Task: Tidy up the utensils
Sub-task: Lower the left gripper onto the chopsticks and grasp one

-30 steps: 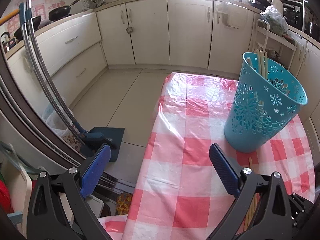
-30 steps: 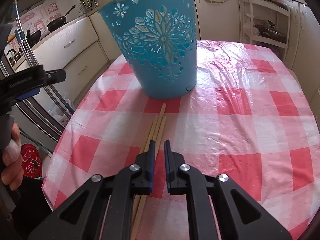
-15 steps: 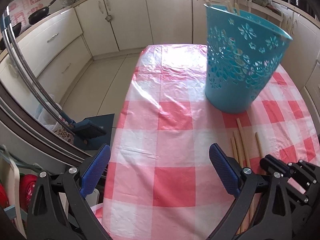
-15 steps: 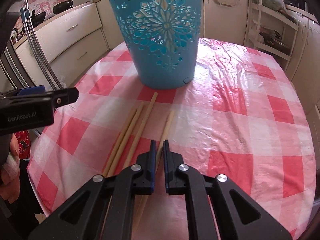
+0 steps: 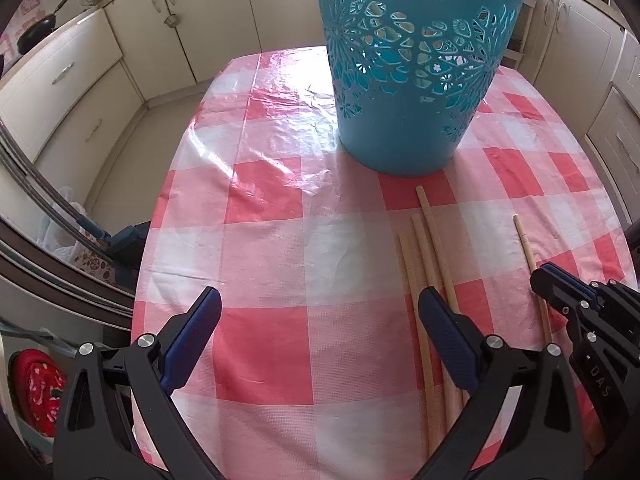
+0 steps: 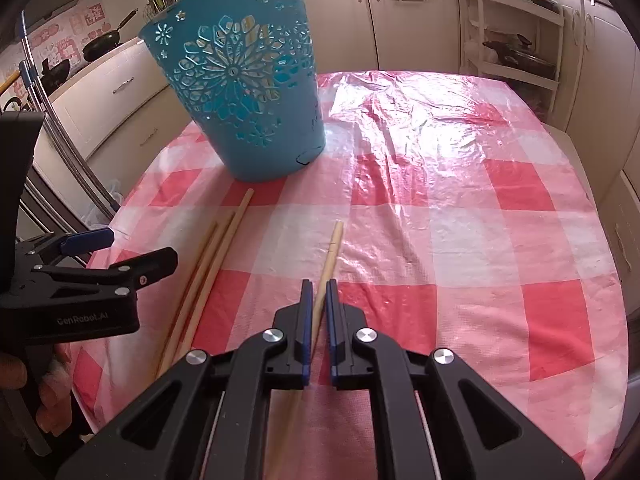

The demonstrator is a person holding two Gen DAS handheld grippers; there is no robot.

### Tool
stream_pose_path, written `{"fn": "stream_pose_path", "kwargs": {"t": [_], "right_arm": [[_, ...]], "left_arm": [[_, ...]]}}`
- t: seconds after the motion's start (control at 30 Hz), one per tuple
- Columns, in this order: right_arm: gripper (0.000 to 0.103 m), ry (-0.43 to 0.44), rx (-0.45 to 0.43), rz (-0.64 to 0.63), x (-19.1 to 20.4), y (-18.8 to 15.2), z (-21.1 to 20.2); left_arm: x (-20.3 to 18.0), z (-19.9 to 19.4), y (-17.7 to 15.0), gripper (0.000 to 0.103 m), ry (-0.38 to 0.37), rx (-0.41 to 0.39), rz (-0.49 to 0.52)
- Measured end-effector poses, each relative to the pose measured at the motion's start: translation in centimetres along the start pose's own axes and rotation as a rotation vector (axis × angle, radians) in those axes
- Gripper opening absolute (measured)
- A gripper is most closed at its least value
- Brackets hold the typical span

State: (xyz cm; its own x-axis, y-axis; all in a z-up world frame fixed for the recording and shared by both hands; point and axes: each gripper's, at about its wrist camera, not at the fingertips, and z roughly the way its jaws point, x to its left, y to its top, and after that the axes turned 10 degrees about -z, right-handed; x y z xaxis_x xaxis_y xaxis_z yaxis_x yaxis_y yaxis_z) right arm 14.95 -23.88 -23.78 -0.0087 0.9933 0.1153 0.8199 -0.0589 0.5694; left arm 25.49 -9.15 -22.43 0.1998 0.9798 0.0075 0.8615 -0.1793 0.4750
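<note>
- Chopstick [image 6: 331,249], a single wooden one, lies on the checked cloth of the bench [image 6: 460,240], apart to the right of three others, its far tip pointing towards the basket.
- The right tool [image 6: 316,300] has its jaws narrowed around the near part of this stick; whether the pads already press it I cannot tell.
- The other three chopsticks [image 5: 428,264] lie bunched side by side, near the basket's foot.
- The blue basket [image 5: 408,68] stands upright at the far side, likely the place for the sticks.
- The left tool [image 5: 318,312] hangs wide and empty above the cloth, its right pad over the bunch.
</note>
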Motion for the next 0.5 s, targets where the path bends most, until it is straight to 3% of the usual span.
{"fn": "stream_pose_path", "kwargs": {"t": [0.33, 0.5], "right_arm": [[0.007, 0.033, -0.002, 0.022, -0.6, -0.1, -0.2], [0.008, 0.031, -0.003, 0.019, -0.4, -0.1, -0.1]], "left_arm": [[-1.1, 1.2, -0.4, 0.094, 0.014, 0.026, 0.034], [-1.4, 0.9, -0.6, 0.081, -0.024, 0.020, 0.041]]}}
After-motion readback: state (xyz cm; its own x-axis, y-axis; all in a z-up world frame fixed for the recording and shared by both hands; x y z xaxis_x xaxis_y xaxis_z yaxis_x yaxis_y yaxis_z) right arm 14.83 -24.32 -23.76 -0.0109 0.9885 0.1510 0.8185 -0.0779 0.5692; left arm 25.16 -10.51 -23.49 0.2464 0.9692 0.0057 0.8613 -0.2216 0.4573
